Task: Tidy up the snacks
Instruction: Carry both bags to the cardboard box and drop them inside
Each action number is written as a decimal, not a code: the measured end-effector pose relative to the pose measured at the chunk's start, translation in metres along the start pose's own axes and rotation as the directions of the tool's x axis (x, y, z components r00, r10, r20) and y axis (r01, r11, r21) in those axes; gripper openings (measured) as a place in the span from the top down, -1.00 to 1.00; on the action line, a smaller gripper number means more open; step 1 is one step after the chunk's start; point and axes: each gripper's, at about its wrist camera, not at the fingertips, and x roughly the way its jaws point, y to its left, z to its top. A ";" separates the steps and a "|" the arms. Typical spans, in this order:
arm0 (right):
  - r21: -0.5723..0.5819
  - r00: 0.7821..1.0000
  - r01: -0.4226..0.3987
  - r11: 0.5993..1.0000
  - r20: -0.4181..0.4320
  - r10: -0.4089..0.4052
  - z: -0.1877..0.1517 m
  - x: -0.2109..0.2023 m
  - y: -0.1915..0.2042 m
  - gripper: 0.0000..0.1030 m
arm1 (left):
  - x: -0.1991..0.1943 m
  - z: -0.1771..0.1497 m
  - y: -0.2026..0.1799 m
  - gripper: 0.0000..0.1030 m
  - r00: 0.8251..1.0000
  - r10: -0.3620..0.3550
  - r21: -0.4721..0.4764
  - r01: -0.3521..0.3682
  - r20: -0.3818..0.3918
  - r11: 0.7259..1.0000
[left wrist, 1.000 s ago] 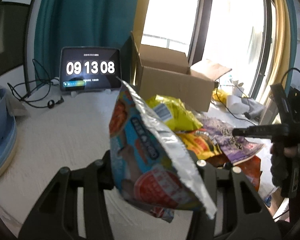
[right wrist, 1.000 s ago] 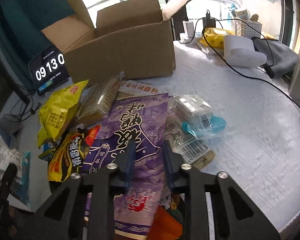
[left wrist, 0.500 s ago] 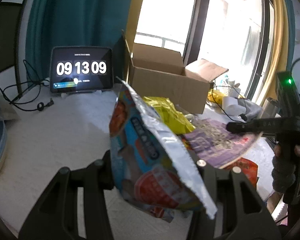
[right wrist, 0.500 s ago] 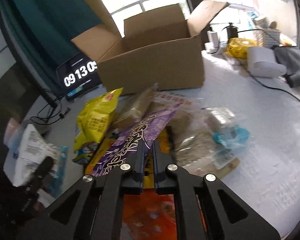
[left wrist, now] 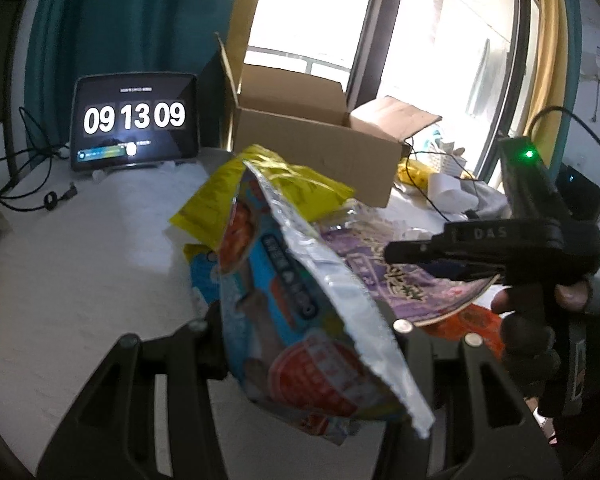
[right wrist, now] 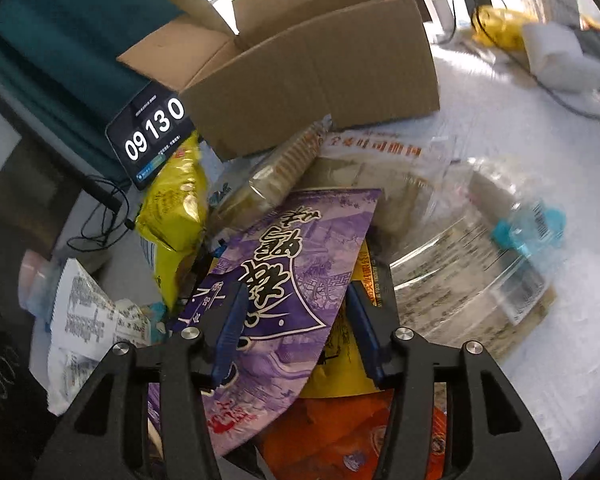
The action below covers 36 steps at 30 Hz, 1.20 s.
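My left gripper (left wrist: 304, 320) is shut on a blue and red snack bag (left wrist: 300, 312) with a silver edge and holds it up above the table. Beyond it lies a pile of snacks: a yellow bag (left wrist: 292, 184), a purple bag (left wrist: 380, 268) and an orange bag (right wrist: 332, 432). An open cardboard box (left wrist: 312, 148) stands behind the pile. The jaws of my right gripper (right wrist: 298, 324) are opening. The purple bag (right wrist: 292, 248) lies between its blue pads (right wrist: 230, 328), which do not press on it. From the left wrist view the right gripper (left wrist: 396, 250) hovers over that bag.
A tablet clock (left wrist: 134, 120) stands at the back left with black cables (left wrist: 28, 196) beside it. A clear packet with a blue clip (right wrist: 500, 240) and a biscuit pack (right wrist: 280, 176) lie by the box (right wrist: 312, 68). Clutter and cords sit at the far right (right wrist: 552, 48).
The right gripper first shut on the purple bag and tilted it up, then spread its jaws wide. The left gripper carried its bag slightly closer to the box.
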 end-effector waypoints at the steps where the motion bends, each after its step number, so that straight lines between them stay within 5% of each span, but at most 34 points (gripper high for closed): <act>1: 0.007 1.000 -0.009 1.000 0.002 0.009 0.000 0.001 -0.001 -0.04 | 0.001 -0.001 -0.002 0.05 1.000 -0.003 0.000 0.003 -0.001 1.000; 3: 0.003 0.999 -0.032 0.999 0.008 0.032 -0.001 0.001 0.000 -0.03 | 0.002 -0.001 -0.004 0.05 1.000 -0.002 0.003 0.002 -0.001 1.000; 5: -0.024 0.999 -0.039 0.999 0.023 0.039 -0.003 -0.004 0.006 0.29 | 0.003 -0.002 -0.004 0.05 1.000 -0.002 0.001 0.002 0.000 1.000; 10: -0.107 0.998 -0.038 0.994 0.049 0.044 -0.006 -0.018 0.024 0.67 | 0.002 0.000 0.001 0.05 1.000 -0.030 -0.034 0.030 0.000 0.999; 13: -0.188 0.994 0.045 0.981 0.104 -0.026 -0.011 -0.026 0.042 0.84 | -0.005 0.004 -0.003 0.05 0.999 -0.035 -0.024 0.036 0.027 0.999; 27: -0.263 0.938 0.198 0.944 0.329 -0.106 0.003 -0.104 0.052 0.89 | -0.029 0.034 0.003 0.05 0.993 -0.009 -0.003 0.010 0.118 1.000; 36: -0.319 0.889 0.278 0.906 0.442 -0.118 0.048 -0.132 0.059 0.89 | -0.026 0.101 0.015 0.05 0.983 -0.040 0.040 0.034 0.180 0.999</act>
